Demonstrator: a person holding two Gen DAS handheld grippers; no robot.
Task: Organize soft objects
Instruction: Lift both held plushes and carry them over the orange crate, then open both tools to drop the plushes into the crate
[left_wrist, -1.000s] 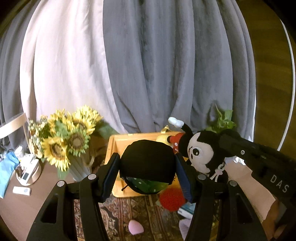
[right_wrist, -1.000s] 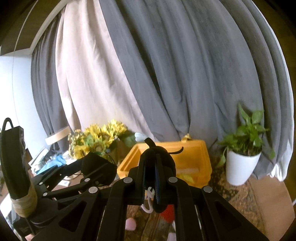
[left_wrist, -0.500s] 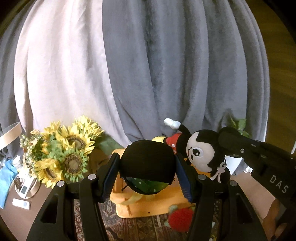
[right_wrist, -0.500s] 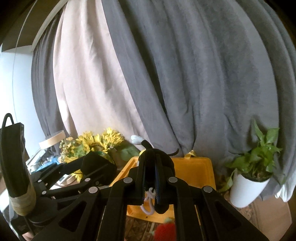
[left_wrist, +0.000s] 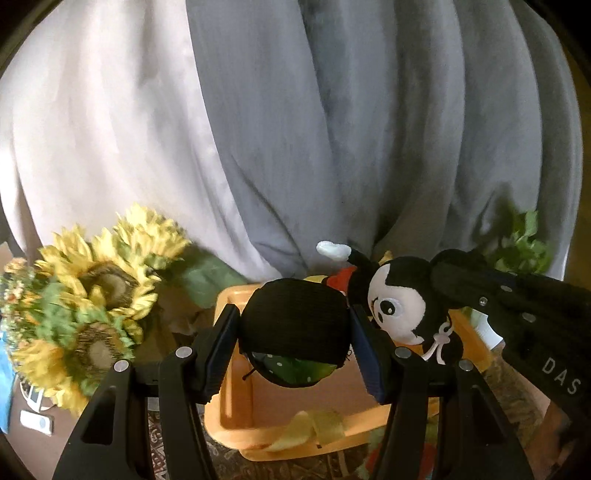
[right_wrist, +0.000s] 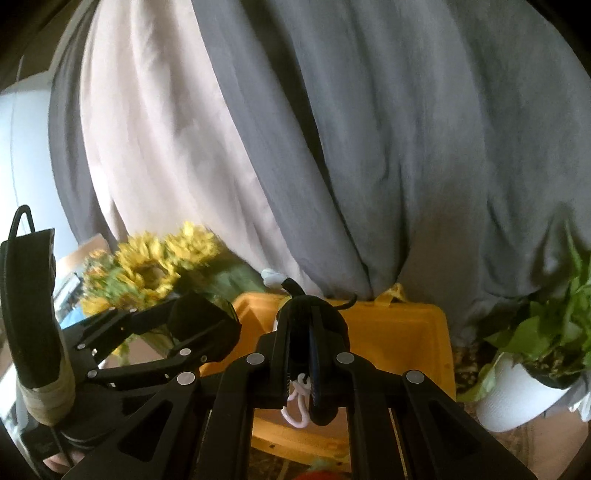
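Note:
My left gripper is shut on a round black soft toy with a green dotted underside. Beside it to the right, my right gripper is shut on the ear of a black-and-white mouse plush, whose body hangs toward the left gripper. In the right wrist view the right gripper is shut on that black plush, and a white loop dangles below. The left gripper shows at the left with its black toy. Both toys hover over the near side of an orange-yellow bin.
A sunflower bunch stands left of the bin. A potted green plant in a white pot stands to its right. Grey and pale curtains hang close behind. Something red lies on the patterned rug before the bin.
Both grippers have moved forward and a little down toward the bin, which now looms larger beneath the toys. The pink thing on the rug has dropped out of view. Both grips are unchanged.

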